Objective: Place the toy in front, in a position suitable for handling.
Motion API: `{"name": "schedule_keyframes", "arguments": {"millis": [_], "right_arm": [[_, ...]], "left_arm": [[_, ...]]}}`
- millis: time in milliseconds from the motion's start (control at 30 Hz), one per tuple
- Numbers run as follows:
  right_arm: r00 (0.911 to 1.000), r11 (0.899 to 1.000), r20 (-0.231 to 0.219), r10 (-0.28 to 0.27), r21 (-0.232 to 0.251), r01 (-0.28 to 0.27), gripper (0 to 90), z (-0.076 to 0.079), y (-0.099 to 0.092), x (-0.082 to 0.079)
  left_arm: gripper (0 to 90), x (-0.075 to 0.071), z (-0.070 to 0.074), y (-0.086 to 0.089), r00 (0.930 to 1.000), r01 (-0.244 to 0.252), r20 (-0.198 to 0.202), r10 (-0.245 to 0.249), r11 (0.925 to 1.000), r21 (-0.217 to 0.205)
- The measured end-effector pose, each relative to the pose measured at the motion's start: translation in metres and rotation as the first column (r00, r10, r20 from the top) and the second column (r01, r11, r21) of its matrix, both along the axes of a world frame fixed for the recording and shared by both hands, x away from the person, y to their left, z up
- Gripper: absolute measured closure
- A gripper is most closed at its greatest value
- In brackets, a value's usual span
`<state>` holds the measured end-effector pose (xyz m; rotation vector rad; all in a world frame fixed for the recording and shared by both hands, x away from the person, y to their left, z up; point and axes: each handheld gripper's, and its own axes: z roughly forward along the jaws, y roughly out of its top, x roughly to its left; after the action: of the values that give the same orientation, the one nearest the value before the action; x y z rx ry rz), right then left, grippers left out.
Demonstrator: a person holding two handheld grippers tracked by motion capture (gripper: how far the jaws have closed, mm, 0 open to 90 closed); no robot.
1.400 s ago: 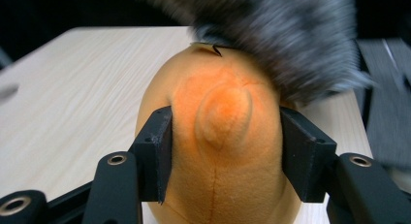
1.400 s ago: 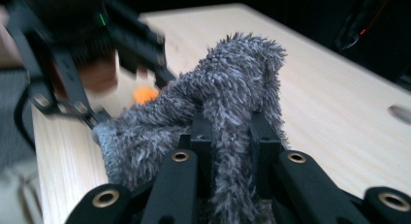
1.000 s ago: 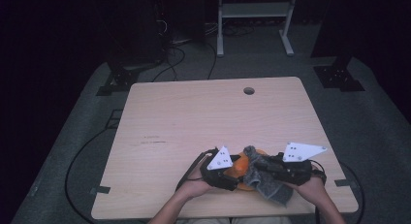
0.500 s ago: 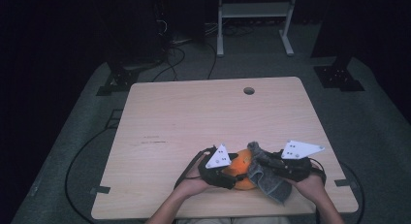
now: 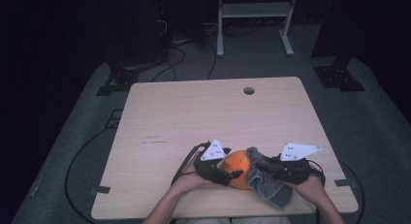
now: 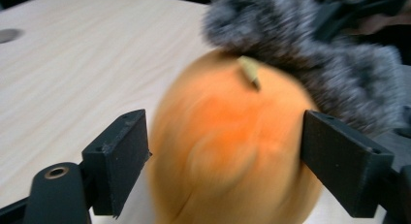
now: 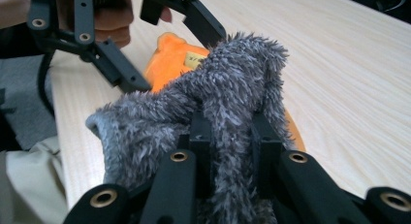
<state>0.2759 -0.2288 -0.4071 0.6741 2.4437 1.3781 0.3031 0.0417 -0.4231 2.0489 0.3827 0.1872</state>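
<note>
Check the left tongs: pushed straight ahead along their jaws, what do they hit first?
The orange plush toy, already between the left tongs; their jaws have just been opening. The grey fuzzy cloth sits behind it.

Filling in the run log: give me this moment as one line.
left tongs: just opening, jaws either side of orange pumpkin, gap at left jaw | right tongs: shut on grey fuzzy cloth | cloth drapes pumpkin | table

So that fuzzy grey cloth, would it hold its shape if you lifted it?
Probably not. The fuzzy grey cloth bunches into folds where the right gripper pinches it, and it drapes over the orange fruit, so it looks floppy. Its shaggy pile suggests it is light and grips well rather than slipping.
</note>
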Motion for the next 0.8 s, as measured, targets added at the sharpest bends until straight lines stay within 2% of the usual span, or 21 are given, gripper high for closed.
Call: {"name": "schedule_keyframes", "arguments": {"millis": [33,100,200,267,300,333,400,433,533,633,733,800], "right_arm": [[0.9999,1.000,-0.004,0.013,-0.005,-0.013,75.3,0.001,0.000,0.000],[0.9999,0.999,0.002,0.015,-0.038,-0.015,75.2,0.007,0.001,-0.001],[0.9966,0.998,0.058,0.059,-0.023,-0.058,75.3,0.021,0.009,-0.009],[0.9943,0.996,0.075,0.077,-0.055,-0.073,75.2,0.022,0.018,-0.012],[0.9928,0.993,0.084,0.085,-0.087,-0.077,75.2,0.020,0.023,-0.012],[0.9922,0.993,0.088,0.089,-0.086,-0.081,75.3,0.018,0.023,-0.011],[0.9945,0.996,0.077,0.072,-0.059,-0.067,75.3,0.014,0.016,-0.007],[0.9951,0.997,0.085,0.050,-0.065,-0.045,75.4,0.012,0.010,-0.004],[0.9988,0.999,0.047,-0.017,-0.045,0.019,75.4,0.002,-0.010,0.002],[0.9980,0.998,0.034,-0.053,-0.044,0.054,75.6,-0.002,-0.020,0.004],[0.9980,1.000,0.058,-0.024,-0.002,0.024,75.6,0.005,-0.016,-0.001],[0.9979,1.000,0.064,-0.011,-0.024,0.013,75.5,0.004,-0.010,-0.001]], "left_arm": [[17.6,-0.001,-0.001,-0.003,0.9999,0.011,0.001,-0.011,0.9999,0.008],[24.1,-0.002,-0.003,-0.004,0.9994,0.026,0.024,-0.027,0.9996,0.008],[29.2,-0.008,-0.004,-0.010,0.9960,0.067,0.057,-0.069,0.9972,0.032],[29.6,-0.013,-0.004,-0.012,0.9923,0.078,0.090,-0.085,0.9943,0.072],[30.7,-0.014,-0.004,-0.011,0.9908,0.080,0.102,-0.089,0.9931,0.085],[32.1,-0.014,-0.005,-0.009,0.9905,0.082,0.104,-0.091,0.9928,0.087],[33.9,-0.010,-0.006,-0.003,0.9930,0.078,0.082,-0.084,0.9943,0.073],[34.5,-0.008,-0.006,0.000,0.9936,0.080,0.074,-0.085,0.9945,0.067],[34.6,-0.003,-0.009,0.007,0.9951,0.085,0.047,-0.088,0.9952,0.047],[34.0,-0.003,-0.010,0.007,0.9957,0.079,0.045,-0.081,0.9960,0.042],[31.3,-0.002,-0.011,0.009,0.9968,0.067,0.040,-0.069,0.9967,0.045],[30.8,-0.002,-0.011,0.011,0.9966,0.071,0.039,-0.072,0.9964,0.046]]}}
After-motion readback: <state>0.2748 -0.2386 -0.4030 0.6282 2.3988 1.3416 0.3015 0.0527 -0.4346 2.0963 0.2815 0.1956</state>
